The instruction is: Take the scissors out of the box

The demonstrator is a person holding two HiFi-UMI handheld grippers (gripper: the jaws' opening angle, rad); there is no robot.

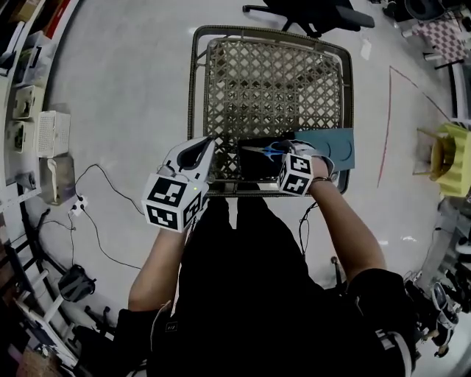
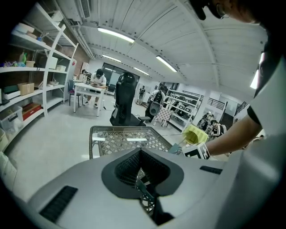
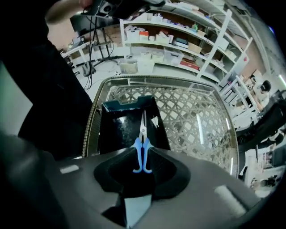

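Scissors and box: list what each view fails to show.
Head view: the right claw covers the scissors' handle ends and part of the box.
Right gripper view: box's near end hidden behind that claw; pale speck beside the blades too small to name.
Left gripper view: both hidden behind the left claw.

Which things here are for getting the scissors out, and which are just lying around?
For the job: scissors, lying in the black box; right gripper, open over their blue handles.
Just lying about: teal lid beside the box, lattice table underneath, office chair, white basket.
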